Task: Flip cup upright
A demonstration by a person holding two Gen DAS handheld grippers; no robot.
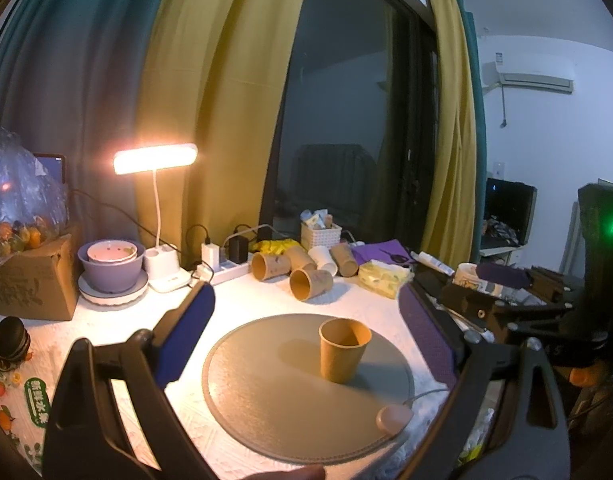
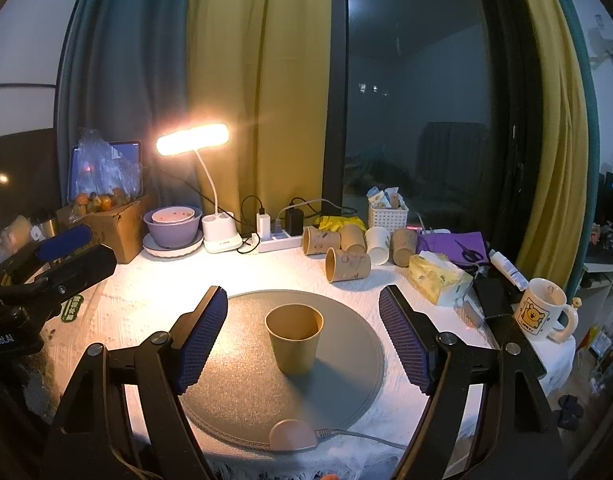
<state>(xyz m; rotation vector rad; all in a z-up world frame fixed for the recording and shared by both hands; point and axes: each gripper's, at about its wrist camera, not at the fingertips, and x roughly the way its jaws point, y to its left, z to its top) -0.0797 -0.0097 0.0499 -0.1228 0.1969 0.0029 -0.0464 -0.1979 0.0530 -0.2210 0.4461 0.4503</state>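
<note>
A brown paper cup [image 1: 343, 354] [image 2: 294, 338] stands upright, mouth up, on a round grey mat [image 1: 266, 392] [image 2: 246, 384] in the middle of the table. My left gripper [image 1: 306, 312] is open and empty, its blue pads wide apart, with the cup between and slightly beyond them. My right gripper [image 2: 302, 312] is open and empty too, its pads either side of the cup without touching it. The left gripper also shows at the left edge of the right wrist view [image 2: 62, 248].
Several paper cups [image 2: 346, 252] lie on their sides at the back, by a power strip [image 2: 274, 240], lit desk lamp [image 2: 192, 140], stacked bowls [image 2: 172, 224], tissue pack [image 2: 438, 276] and mug [image 2: 542, 308]. A small pink device [image 2: 292, 434] with a cable rests on the mat's front edge.
</note>
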